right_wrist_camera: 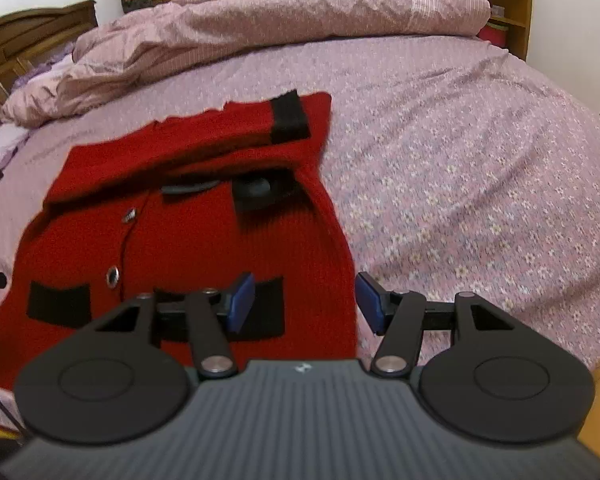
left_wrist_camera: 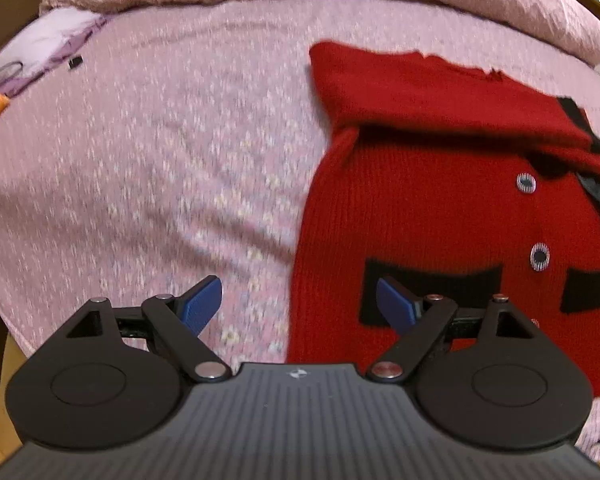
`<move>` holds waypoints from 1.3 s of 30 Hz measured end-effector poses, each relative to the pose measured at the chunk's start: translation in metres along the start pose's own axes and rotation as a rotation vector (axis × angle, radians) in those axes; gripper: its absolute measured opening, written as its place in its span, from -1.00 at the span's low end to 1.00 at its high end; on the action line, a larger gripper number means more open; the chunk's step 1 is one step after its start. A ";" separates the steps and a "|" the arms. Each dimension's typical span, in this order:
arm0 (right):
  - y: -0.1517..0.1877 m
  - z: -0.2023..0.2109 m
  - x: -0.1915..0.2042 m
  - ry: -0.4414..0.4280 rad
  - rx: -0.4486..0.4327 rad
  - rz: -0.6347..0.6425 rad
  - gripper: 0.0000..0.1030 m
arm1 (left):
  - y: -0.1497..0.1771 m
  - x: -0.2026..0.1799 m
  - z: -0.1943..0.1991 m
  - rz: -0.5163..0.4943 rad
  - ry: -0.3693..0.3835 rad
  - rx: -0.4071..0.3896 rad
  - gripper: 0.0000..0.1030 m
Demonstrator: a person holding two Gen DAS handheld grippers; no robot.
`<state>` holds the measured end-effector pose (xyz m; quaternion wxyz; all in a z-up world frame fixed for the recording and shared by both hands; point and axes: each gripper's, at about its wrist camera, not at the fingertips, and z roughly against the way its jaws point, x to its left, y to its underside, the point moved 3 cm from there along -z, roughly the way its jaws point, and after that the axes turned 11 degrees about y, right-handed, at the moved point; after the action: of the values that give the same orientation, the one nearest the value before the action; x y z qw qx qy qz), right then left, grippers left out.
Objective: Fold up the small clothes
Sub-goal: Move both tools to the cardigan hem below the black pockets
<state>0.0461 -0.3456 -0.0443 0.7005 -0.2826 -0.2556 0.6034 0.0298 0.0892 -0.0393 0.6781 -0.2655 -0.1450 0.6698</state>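
Spread wide, left hand-held gripper (left_wrist_camera: pixel 300 308) straddling the left hem edge of the red knit cardigan (left_wrist_camera: pixel 440 220) on the bed (left_wrist_camera: pixel 140 180). Right hand-held gripper (right_wrist_camera: pixel 305 304) half open, empty, over the opposite hem edge. Long axis running away from both, neither clearly nearer.

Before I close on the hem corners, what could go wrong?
1. The sleeve with the black cuff lies loosely folded across the red knitted cardigan; lifting the hem may slide it off.
2. Both the left gripper and right gripper straddle the cardigan's side edges, so either could pinch the pink floral bedsheet too.
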 end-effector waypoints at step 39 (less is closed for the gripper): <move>0.033 -0.018 0.006 -0.262 0.201 0.008 0.18 | 0.037 -0.018 -0.021 -0.065 0.361 0.099 0.70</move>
<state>0.0364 -0.3372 -0.0798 0.6834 -0.1313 -0.2820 0.6605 0.0098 0.0666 -0.0742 0.7267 -0.3427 0.0036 0.5954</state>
